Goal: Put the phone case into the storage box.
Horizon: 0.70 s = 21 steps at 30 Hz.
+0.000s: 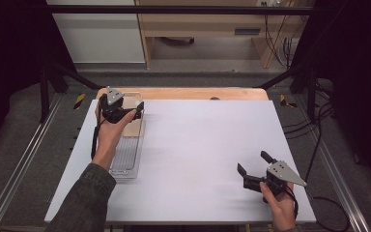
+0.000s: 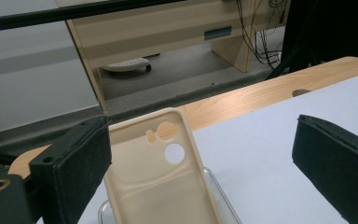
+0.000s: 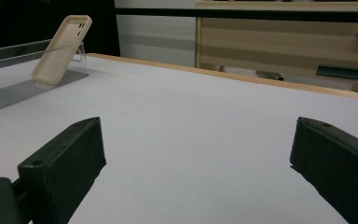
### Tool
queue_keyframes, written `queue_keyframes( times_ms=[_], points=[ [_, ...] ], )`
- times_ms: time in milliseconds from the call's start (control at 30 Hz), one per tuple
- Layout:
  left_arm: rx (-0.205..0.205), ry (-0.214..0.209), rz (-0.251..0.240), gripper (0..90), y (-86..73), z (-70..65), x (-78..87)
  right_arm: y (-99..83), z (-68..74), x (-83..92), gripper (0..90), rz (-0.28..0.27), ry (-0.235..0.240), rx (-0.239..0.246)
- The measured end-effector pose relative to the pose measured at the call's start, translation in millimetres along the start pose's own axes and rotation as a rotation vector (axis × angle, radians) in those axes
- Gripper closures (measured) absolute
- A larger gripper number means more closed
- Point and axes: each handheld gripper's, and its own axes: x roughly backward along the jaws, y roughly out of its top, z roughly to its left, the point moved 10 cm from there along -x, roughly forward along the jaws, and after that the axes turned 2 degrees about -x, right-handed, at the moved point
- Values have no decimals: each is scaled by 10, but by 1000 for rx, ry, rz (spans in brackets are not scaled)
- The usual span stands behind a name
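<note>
A cream phone case leans tilted against the far end of a clear plastic tray at the table's left. In the left gripper view the case shows its hollow inside and camera cut-outs. It lies between and just beyond the wide-apart jaws of my left gripper, and neither jaw touches it. From above, the left gripper hovers open over the tray's far end. My right gripper stands open and empty near the front right of the table. Its view shows the case far off.
A white sheet covers the table, with a wooden edge along the far side. Black frame bars and cables stand around the table, and a wooden cabinet is behind it.
</note>
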Motion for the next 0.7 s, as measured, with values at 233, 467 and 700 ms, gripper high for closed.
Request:
queue_keyframes(
  times_ms=[233, 467, 700],
  points=[
    [-11, -23, -28, 44, 55, -61, 26, 3, -5, 1, 30, -3, -2, 0],
    [-11, -48, -53, 30, 111, -153, 34, 11, -19, 5, 25, -8, -8, -3],
    [-17, -84, -86, 24, 186, -275, 66, 11, -15, 6, 25, -8, -8, -1]
  ],
)
